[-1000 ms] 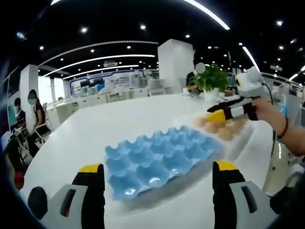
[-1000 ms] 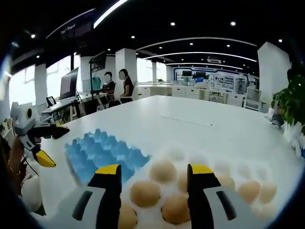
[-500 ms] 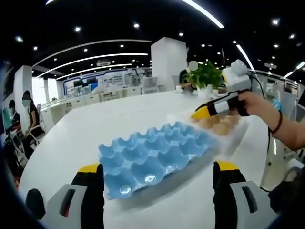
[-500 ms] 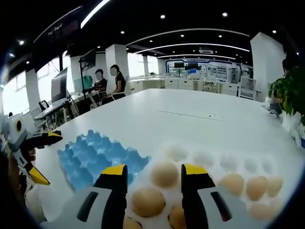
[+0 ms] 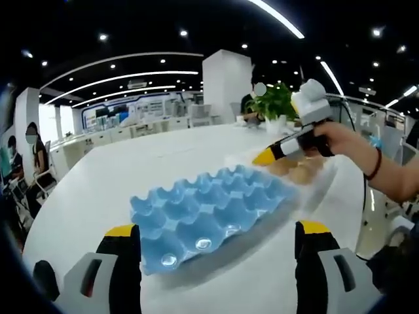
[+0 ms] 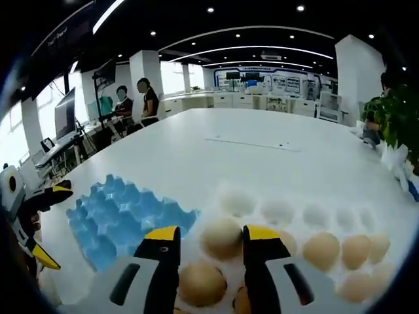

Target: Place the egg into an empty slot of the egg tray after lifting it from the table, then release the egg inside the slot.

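Right hand-held gripper (image 6: 211, 230) nearer: jaws flank brown egg (image 6: 222, 238), contact unclear; left hand-held gripper (image 5: 213, 229) released, blue egg tray (image 5: 211, 206) ahead.

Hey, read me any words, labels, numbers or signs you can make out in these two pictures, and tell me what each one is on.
None can be read.
The dark sign high up in the right gripper view carries pale lettering, too blurred to read.
The blue egg tray, the eggs and the white table show no print.

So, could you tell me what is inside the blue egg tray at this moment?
The blue egg tray looks empty in both views: bare cups, no eggs. The eggs sit in the white tray beside it. Two near cups show shiny spots I cannot identify.
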Tool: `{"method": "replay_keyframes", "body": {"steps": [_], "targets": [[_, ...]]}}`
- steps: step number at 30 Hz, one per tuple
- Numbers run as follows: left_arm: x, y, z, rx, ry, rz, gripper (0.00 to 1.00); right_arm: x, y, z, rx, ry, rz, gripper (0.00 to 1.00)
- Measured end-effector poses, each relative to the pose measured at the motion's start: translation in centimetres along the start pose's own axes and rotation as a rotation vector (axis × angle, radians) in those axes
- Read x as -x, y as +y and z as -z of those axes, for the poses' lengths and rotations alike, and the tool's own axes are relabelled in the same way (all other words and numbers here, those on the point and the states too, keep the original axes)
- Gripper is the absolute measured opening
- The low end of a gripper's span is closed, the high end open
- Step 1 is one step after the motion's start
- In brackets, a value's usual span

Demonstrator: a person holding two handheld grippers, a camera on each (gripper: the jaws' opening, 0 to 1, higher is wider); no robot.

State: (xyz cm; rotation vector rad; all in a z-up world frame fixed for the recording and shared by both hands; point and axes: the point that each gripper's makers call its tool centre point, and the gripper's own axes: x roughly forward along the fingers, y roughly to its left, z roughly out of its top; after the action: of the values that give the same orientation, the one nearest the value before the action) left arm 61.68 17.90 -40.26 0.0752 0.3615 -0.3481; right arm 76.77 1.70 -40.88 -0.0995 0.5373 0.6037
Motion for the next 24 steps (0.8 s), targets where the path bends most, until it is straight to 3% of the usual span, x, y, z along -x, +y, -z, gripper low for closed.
{"method": "replay_keyframes", "body": {"steps": [3, 10, 24], "targets": [[-0.1, 0.1, -0.1, 0.000, -0.001, 0.001, 1.00, 0.0, 0.0, 0.1, -0.011, 0.010, 0.021, 0.39], [0.0, 0.4, -0.3, -0.026, 0.003, -0.012, 1.00, -0.2, -0.6, 0.4, 0.066, 0.048, 0.083, 0.33], [-0.1, 0.8, -0.5, -0.032, 0.002, -0.018, 1.00, -0.3, -1.6, 0.4, 0.035, 0.049, 0.131, 0.27]]}}
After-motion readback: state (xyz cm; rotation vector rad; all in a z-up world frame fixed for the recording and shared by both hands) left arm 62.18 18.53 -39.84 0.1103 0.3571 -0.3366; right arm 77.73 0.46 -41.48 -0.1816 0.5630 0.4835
